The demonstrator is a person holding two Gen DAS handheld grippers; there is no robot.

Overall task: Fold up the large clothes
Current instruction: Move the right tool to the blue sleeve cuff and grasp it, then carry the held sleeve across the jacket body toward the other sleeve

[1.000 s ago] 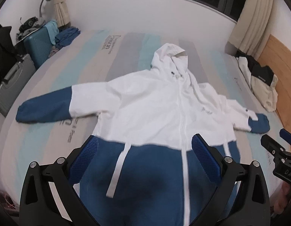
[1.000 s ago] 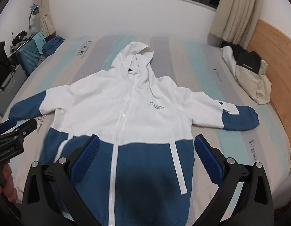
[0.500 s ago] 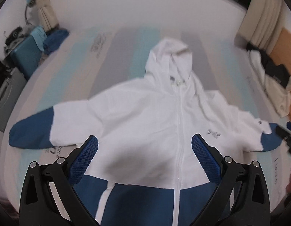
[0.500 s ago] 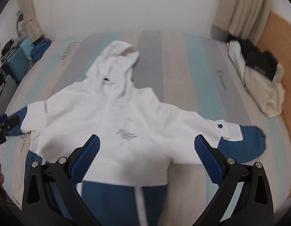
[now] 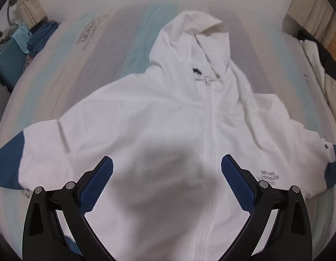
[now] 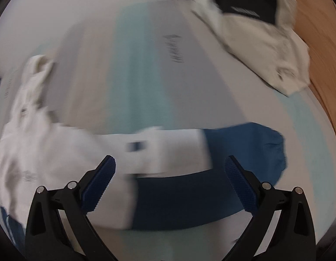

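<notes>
Nearest the right wrist camera, the right gripper [image 6: 169, 174] stands with its blue pads [image 6: 239, 184] spread wide and nothing between them, hovering above the right-hand sleeve [image 6: 178, 148] of the hooded jacket [image 5: 168, 130]. That sleeve is what the coming move appears to turn on: its long axis runs crosswise to the fingers, out from the jacket's white body on the view's left to the blue cuff [image 6: 255, 148] on its right, so the white stretch of sleeve lies just ahead of the open jaws and the cuff ahead and to the right. This view is blurred, so whether the pads touch the fabric cannot be told; they seem clear of it. The right gripper is plainly the nearer to this sleeve. The left gripper [image 5: 167, 178] is likewise spread wide and empty, poised over the white chest of the jacket with the zip [image 5: 209, 141] running away from it just right of centre. The jacket lies face up and spread flat on the striped bed [image 5: 115, 50], its other sleeve ending in a blue cuff [image 5: 7, 163] out to the left of the body. Beyond the chest, the hood [image 5: 189, 41] points toward the far wall. Past the right sleeve, a heap of cream and black clothing [image 6: 261, 32] sits by the wooden headboard [image 6: 316, 43].
</notes>
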